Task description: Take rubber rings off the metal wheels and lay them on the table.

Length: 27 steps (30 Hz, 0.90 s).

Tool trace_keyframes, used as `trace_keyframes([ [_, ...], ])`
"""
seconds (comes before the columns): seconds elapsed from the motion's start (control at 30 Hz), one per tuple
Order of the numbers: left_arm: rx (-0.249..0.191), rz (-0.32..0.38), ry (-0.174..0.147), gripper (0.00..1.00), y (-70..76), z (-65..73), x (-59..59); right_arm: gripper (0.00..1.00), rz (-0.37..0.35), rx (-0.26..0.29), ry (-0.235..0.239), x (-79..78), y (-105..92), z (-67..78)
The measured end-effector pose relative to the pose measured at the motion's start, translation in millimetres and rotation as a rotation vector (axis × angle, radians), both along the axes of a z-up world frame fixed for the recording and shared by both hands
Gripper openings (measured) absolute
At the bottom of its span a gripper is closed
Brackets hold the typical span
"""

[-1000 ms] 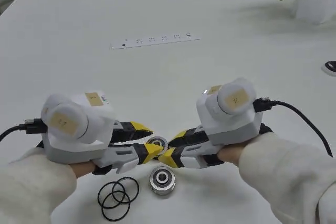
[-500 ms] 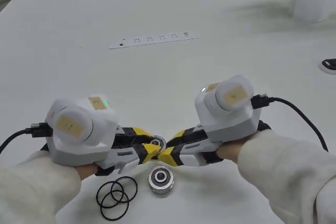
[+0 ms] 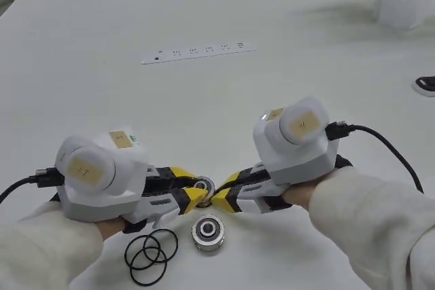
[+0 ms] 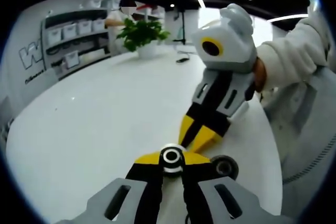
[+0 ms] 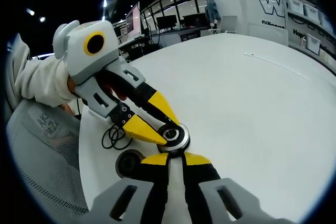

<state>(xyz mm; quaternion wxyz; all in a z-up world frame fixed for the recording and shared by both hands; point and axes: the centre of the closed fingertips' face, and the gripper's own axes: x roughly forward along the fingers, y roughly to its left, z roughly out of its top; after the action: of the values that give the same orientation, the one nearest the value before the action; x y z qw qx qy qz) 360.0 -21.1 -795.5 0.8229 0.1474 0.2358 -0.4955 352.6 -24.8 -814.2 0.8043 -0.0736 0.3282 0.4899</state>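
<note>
Holding the metal wheel (image 4: 171,156) just above the table (image 3: 204,100): left gripper (image 3: 192,185) has its jaws pinched across it, flat face turned up, axle roughly upright

Right gripper (image 5: 169,159) comes in head-on from the opposite side, tip to tip with the left, so the wheel's rim lies dead ahead of its tips and touching or near enough. Its jaws are pressed nearly together, only a sliver between them. Can't tell whether they've nipped the rubber band on the rim or just rest against it

My read: the peel is the right gripper's move, pulling away from the left along the line through both grippers

Second wheel (image 3: 208,231) sits on the table just on the near side of the tips. Three loose rubber rings (image 3: 150,254) lie overlapped beside it, under the left gripper
</note>
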Motion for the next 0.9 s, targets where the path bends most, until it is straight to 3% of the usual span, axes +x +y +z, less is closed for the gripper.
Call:
trace_keyframes([
  [0.1,-0.002,0.003,0.001,0.14,0.6,0.0,-0.4,0.00,-0.029,0.004,0.014,0.9,-2.5,-0.3],
  [0.27,-0.012,0.008,0.001,0.14,1.0,0.0,-0.6,0.00,-0.082,0.031,0.053,3.2,-4.8,-0.4],
  [0.43,-0.016,0.006,0.000,0.14,0.8,-0.1,-1.3,0.00,-0.171,0.079,0.138,7.8,-10.7,-0.7],
  [0.9,-0.002,0.007,-0.007,0.13,0.6,-0.3,-0.3,0.00,-0.215,0.148,0.167,15.0,-9.7,14.2],
])
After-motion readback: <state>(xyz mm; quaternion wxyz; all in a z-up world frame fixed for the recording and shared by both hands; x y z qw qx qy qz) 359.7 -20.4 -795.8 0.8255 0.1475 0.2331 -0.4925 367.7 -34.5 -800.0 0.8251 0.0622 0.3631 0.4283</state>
